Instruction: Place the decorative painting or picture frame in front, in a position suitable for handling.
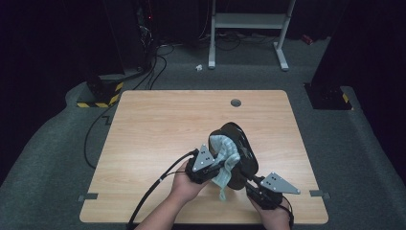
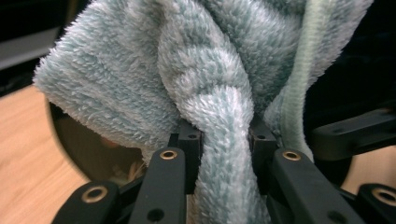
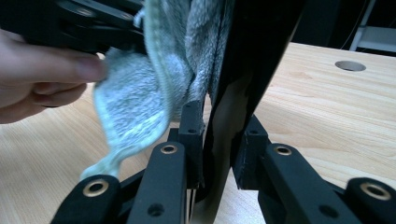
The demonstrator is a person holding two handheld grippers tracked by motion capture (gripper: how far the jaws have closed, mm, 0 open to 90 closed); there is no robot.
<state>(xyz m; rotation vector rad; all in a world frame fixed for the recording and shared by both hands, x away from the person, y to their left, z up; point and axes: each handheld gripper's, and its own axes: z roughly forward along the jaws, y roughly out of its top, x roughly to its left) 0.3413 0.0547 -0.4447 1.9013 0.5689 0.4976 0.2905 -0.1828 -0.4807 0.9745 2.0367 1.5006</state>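
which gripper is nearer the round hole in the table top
Right. The right gripper is shut on the edge of the black plate, on the hole's side of the table. The left gripper, shut on the towel, sits a little farther over to the left.

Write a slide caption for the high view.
Left gripper presses a pale blue towel against a glossy black plate that the right gripper holds tilted above the wooden table.
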